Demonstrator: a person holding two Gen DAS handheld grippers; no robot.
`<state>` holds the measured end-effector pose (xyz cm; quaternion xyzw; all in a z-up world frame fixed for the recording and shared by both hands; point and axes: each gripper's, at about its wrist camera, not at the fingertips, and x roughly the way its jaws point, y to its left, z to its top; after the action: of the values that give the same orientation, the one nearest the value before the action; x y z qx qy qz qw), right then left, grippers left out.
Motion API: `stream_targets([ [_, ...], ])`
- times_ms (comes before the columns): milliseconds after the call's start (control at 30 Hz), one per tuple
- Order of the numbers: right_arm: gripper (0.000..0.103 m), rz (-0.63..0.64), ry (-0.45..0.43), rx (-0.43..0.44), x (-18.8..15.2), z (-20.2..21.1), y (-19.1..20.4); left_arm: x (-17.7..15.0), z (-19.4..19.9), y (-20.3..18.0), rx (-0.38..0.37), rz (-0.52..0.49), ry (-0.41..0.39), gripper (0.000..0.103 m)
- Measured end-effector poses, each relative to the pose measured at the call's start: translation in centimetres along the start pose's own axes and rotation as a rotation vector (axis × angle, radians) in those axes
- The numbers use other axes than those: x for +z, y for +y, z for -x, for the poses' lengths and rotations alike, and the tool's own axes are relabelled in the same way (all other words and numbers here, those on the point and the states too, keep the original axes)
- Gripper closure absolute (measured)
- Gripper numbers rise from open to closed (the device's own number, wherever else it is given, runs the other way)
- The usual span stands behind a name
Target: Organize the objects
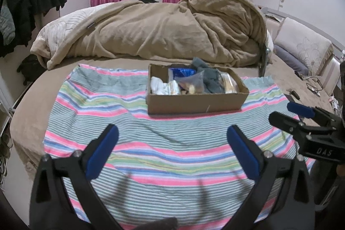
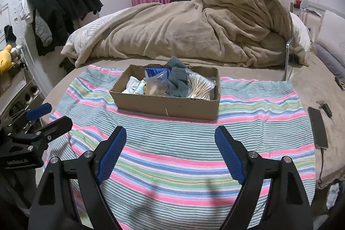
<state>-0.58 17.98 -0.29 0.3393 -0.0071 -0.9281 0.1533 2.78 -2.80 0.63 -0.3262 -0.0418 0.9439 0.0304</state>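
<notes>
Right wrist view shows me socks, cotton swabs and packets already gathered in the open brown cardboard box (image 2: 166,106), both grippers' fingers (image 2: 114,154) wide and empty short of it, nothing loose on the striped cloth (image 2: 258,122).

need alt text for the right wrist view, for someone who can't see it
An open cardboard box holding cotton swabs, a grey cloth and small packets sits on a striped towel spread over a bed. The open right gripper hovers empty in front of it, with the left gripper at the left edge. A phone lies at the right.
</notes>
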Motion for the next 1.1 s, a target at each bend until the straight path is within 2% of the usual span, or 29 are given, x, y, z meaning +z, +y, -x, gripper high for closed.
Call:
stream_targets([
  [467, 0.017, 0.004, 0.002, 0.001, -0.2, 0.3, 0.1, -0.1, 0.4, 0.0, -0.002, 0.001, -0.012, 0.001],
  [1100, 0.017, 0.009, 0.03, 0.008, -0.3, -1.5, -0.7, -0.3, -1.4, 0.2, -0.009, 0.029, 0.018, 0.001],
])
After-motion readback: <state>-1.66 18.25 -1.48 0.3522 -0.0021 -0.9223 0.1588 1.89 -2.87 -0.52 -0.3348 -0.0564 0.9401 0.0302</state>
